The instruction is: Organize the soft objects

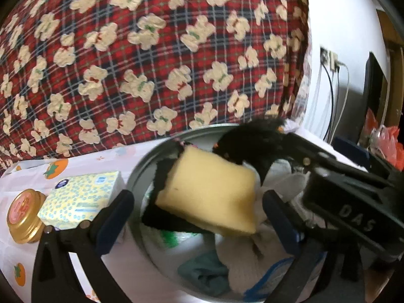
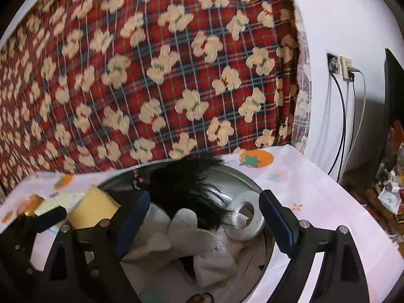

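Note:
A round metal basin holds soft things: a yellow sponge with a black backing, a black hairy wig, white plush cloth and a teal cloth. My left gripper is open, its fingers either side of the sponge, which looks loose and blurred over the basin. In the right wrist view my right gripper is open above the basin, over the wig, white plush and a tissue roll. The sponge shows at left.
A tissue pack and a gold-lidded jar lie left of the basin on a white cloth with orange fruit prints. A red plaid bear-print quilt rises behind. A wall socket with cables is at right.

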`<state>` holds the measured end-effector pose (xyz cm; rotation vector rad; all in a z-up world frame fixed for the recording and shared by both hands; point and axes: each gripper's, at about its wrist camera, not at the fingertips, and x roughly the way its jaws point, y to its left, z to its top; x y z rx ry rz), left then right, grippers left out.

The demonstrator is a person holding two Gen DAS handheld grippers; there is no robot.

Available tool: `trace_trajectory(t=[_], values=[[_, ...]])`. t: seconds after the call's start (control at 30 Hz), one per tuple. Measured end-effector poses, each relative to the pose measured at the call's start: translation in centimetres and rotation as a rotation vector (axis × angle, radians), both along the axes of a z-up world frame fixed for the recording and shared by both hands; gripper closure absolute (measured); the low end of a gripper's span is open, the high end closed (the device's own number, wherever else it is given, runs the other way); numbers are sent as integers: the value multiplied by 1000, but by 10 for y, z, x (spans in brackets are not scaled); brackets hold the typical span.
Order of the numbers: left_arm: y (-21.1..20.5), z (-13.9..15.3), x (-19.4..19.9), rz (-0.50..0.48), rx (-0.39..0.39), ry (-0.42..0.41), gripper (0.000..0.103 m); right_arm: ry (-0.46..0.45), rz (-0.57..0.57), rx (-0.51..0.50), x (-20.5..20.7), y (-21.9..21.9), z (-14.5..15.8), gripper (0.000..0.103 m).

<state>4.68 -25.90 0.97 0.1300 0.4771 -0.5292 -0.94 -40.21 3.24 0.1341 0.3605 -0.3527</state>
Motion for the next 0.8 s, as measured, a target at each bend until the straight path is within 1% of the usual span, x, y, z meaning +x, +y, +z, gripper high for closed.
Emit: trace_trajectory(t=[0.07,0.13,0.27,0.47,0.63,0.8], values=[[8,1,-5,22,-14,-34,0,-47,4,-4,-9,3,3,13],[14,2,-9,35,-21,-61,0,-75,-1,-23,-16,10,6,13],[23,1,-14,51,-44,-70,0,-117,-26,-100,-32,30,11,13],[33,-1,-24,74,-64,-96,0,-167,-43,-155,-49,42,13,13],[42,0,-36,88,-84,-129,0,-175,-41,-153,-58,47,12,13],[50,2,-42,99,-108,-149,0,-195,-36,-186,-68,58,11,13]])
